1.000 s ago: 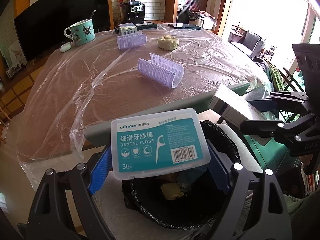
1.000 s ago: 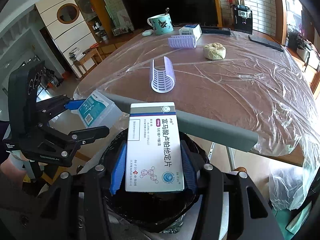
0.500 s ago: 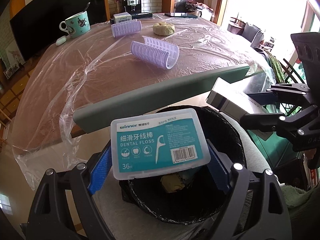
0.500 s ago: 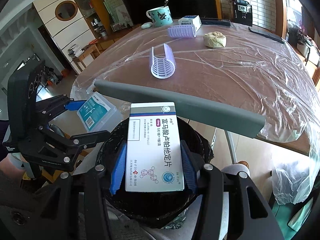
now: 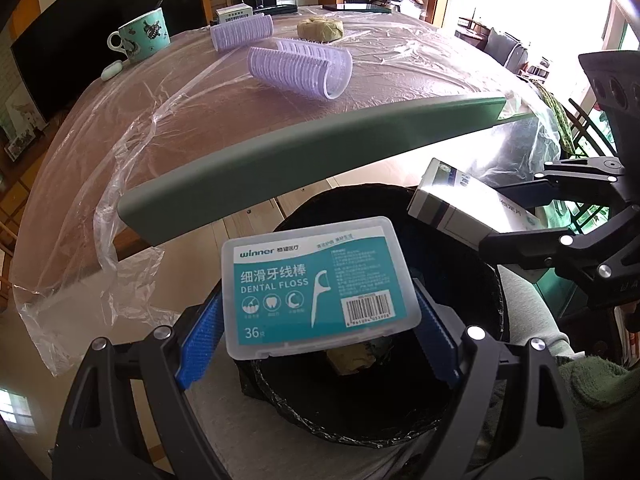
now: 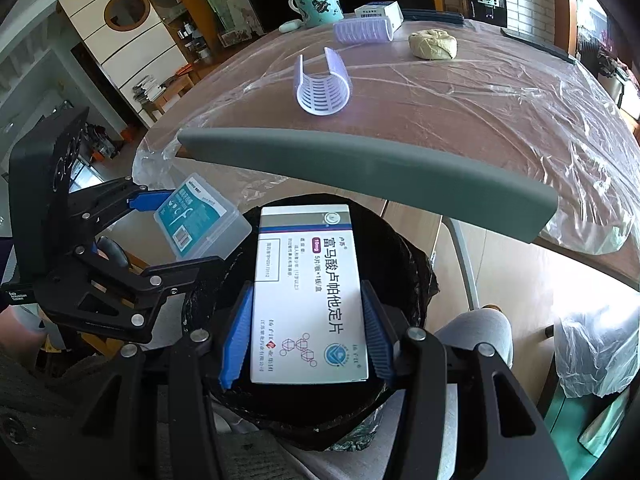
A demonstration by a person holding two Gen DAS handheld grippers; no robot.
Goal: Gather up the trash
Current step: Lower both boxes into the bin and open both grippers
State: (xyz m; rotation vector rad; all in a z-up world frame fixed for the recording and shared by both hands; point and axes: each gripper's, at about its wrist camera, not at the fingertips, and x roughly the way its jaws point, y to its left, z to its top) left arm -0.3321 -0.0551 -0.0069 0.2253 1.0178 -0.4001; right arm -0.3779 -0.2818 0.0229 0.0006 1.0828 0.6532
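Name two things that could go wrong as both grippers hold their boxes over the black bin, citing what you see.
1. The dental floss box in the left gripper hangs over the near rim of the bin; released there, it might clip the rim and fall outside.
2. The medicine box in the right gripper sits close beside the floss box, so releasing both together could make them collide.
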